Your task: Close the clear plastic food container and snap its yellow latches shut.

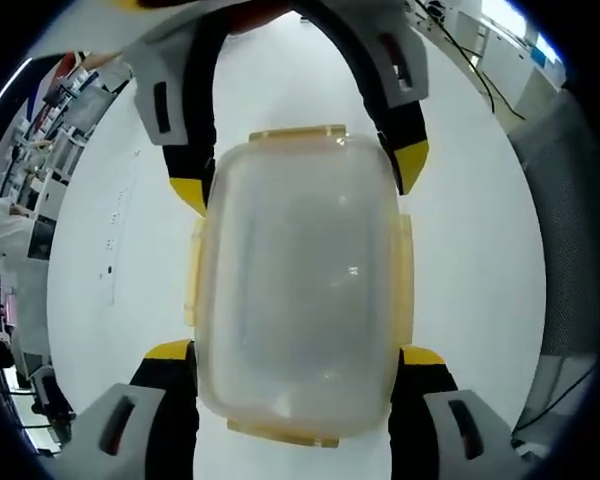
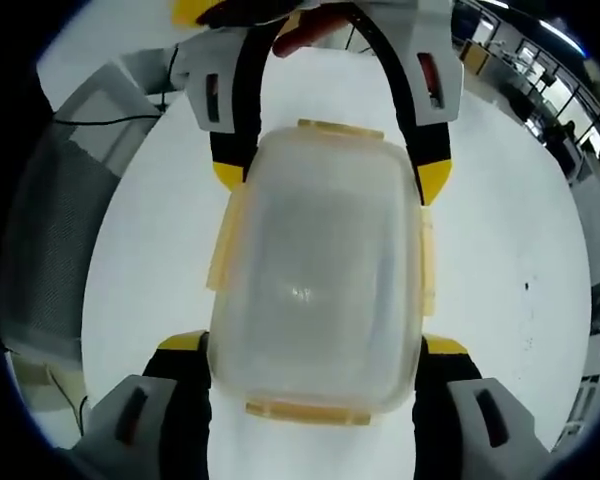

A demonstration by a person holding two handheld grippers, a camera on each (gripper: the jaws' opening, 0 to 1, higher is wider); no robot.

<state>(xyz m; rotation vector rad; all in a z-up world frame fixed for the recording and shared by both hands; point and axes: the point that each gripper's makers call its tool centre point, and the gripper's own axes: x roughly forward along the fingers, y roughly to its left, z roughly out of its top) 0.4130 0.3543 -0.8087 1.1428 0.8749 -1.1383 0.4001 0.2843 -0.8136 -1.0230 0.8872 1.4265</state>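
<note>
Clear container (image 1: 300,290) w/ lid on looks light, stiff, slick; left gripper (image 1: 298,372) & right gripper (image 2: 312,362) straddle its ends wide open, gripping nothing—best press the yellow latches (image 1: 405,275) at the rim.

Lidded container (image 2: 320,270) on white table (image 2: 510,260), between both grippers' spread jaws.

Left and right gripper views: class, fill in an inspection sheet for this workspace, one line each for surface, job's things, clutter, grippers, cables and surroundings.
Surface: white tabletop, bare around the container.
Job's things: clear plastic container, lid on; yellow latches on all four sides; whether they are snapped shut cannot be told.
Clutter: nothing seen.
Grippers: left gripper open, a jaw on either side of the container's near end; right gripper open, straddling the opposite end. Whether the jaw tips touch the walls cannot be told.
Cables: dark cables trail beyond the table's far edge.
Surroundings: shelving and desks at the room's edges; grey chair back beside the table.
</note>
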